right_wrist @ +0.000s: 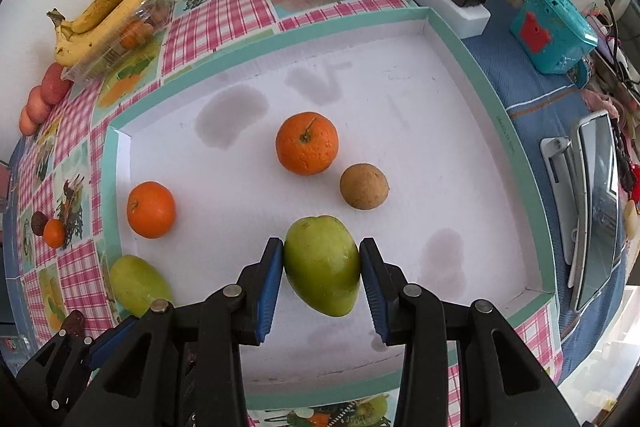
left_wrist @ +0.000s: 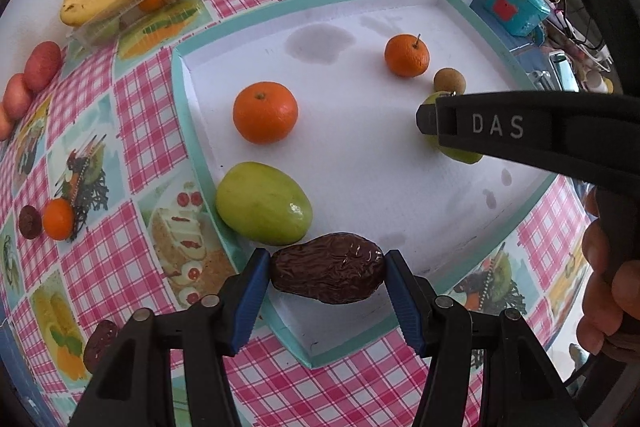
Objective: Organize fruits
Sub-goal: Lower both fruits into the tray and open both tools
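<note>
Gripping date point(left_wrist: 328, 274), right tongs point(right_wrist: 322, 263) clamping green fruit point(right_wrist: 322, 267)

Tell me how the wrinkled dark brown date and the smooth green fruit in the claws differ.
The wrinkled dark brown date is shrivelled and glossy; the smooth green fruit is plump and larger. The date lies crosswise in the left claw; the green fruit points lengthwise in the right claw. Both are clamped over the white tray.
</note>
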The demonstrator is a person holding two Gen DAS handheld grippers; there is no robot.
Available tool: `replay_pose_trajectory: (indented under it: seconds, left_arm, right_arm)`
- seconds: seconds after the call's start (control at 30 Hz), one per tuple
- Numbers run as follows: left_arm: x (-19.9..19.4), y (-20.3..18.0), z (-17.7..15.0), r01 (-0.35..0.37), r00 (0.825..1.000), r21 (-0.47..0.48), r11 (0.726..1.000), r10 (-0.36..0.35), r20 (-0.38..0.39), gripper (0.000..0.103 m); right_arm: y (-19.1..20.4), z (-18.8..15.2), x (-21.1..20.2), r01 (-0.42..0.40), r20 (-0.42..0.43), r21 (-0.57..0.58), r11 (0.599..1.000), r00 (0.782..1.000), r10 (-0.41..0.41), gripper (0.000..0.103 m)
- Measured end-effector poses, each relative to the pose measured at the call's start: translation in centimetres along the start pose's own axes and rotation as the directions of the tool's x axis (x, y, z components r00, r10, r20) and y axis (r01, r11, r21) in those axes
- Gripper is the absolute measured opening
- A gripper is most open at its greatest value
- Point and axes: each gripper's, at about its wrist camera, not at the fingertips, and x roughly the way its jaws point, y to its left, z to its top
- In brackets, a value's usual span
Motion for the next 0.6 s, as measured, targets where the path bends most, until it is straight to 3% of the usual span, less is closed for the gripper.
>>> replay_pose_trajectory:
  seconds: [0.37,0.5,0.6]
  left_arm:
    - [0.6,-0.4,0.2,0.006,1.000,0.023,1.000,-0.006,-0.011,0.063]
    - [-0.3,0.1,0.1,0.020,1.000,0.029,0.999,-0.020,-0.003,0.066]
    - [-1.5,0.4,-0.1,0.026,0.999,0.026,0.999,-0.027,0.018,0.069]
  right_arm:
    - [-0.7,-0.3,-0.4,-0.019,0.009,0.026,0.999,1.000,0.019,0.041]
    - [-1.0,-0.3,-1.2,-0.021,0.031,0.032,0.999,0.999,0.020,0.049]
    - [-0.9,-0.3,-1.9,-0.026,0.051,0.033,0.999,0.998,0.024,0.050]
